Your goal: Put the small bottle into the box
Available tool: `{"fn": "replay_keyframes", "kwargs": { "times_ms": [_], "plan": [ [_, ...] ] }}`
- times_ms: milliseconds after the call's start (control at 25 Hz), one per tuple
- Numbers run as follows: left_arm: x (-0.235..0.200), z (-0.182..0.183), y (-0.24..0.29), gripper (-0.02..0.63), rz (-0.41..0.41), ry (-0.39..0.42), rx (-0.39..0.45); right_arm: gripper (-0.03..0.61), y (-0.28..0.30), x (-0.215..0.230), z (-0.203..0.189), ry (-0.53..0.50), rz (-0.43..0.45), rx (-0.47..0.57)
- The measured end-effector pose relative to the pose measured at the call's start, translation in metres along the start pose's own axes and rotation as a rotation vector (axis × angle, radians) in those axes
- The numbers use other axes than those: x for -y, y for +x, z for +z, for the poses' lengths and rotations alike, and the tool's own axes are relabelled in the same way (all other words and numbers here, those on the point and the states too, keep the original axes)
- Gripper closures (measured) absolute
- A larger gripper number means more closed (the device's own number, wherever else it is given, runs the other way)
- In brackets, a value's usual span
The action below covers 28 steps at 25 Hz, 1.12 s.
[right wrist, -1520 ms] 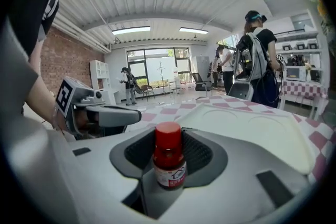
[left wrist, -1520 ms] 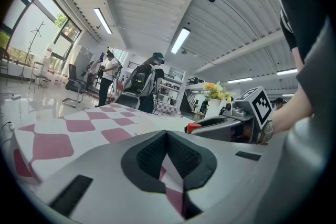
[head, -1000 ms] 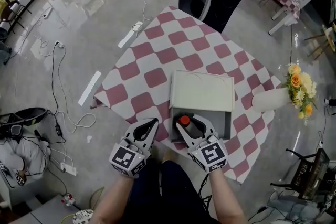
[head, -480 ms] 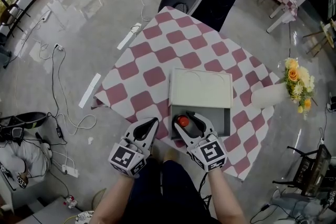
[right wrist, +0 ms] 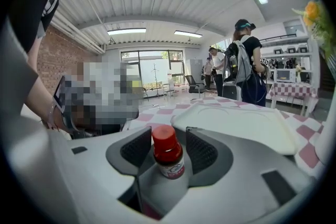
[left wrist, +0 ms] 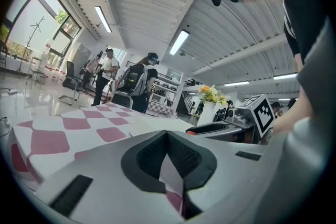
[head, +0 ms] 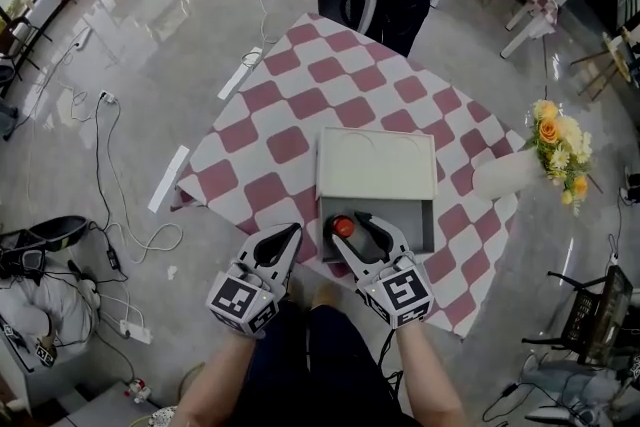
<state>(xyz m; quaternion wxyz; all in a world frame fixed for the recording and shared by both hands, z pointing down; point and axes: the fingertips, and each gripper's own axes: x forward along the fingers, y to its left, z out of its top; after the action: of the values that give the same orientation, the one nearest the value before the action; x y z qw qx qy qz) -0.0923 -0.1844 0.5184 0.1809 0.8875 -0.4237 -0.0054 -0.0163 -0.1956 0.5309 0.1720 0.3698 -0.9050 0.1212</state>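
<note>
Forearms reach up from the bottom of the head view, the left forearm and right forearm running nearly parallel, so the two grippers sit side by side at the near edge of the checked tablecloth. The left gripper points forward just short of the box, its jaws together and holding nothing. The right gripper reaches over the box's near left corner with its jaws spread wide. The small bottle stands upright between them inside the box, red cap up. In the right gripper view the pads flank the small bottle without pressing on it. The white lid lies flat over the far part of the box.
</note>
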Motion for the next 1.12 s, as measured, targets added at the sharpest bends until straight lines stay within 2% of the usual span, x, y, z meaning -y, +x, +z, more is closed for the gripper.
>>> {"fn": "replay_keyframes", "kwargs": {
  "times_ms": [320,400,480,680,720,880,920,960,1120],
  "plan": [
    [0.007,0.007,0.004,0.612,-0.018,0.008,0.002,0.385,-0.02,0.002,0.005,0.025,-0.019,0.035],
    [0.008,0.01,0.005,0.612,-0.022,0.013,0.002,0.405,-0.025,0.003,0.006,0.029,-0.029,0.048],
    [0.01,0.013,0.007,0.612,-0.028,0.018,0.005,0.451,-0.03,0.005,0.009,0.032,-0.044,0.063],
    [0.015,0.021,0.012,0.612,-0.039,0.031,0.01,0.487,-0.042,0.011,0.015,0.058,-0.064,0.098],
    [0.016,0.023,0.013,0.612,-0.041,0.035,0.01,0.513,-0.044,0.012,0.016,0.059,-0.068,0.103],
    [0.019,0.029,0.016,0.612,-0.057,0.043,0.018,0.518,-0.049,0.014,0.024,0.067,-0.077,0.123],
    [0.02,0.031,0.016,0.612,-0.06,0.044,0.02,0.53,-0.052,0.015,0.026,0.068,-0.085,0.131],
    [0.021,0.033,0.016,0.612,-0.063,0.046,0.023,0.568,-0.054,0.016,0.029,0.068,-0.094,0.141],
    [0.025,0.04,0.016,0.612,-0.066,0.055,0.037,0.572,-0.064,0.021,0.043,0.086,-0.12,0.19]
  ]
}}
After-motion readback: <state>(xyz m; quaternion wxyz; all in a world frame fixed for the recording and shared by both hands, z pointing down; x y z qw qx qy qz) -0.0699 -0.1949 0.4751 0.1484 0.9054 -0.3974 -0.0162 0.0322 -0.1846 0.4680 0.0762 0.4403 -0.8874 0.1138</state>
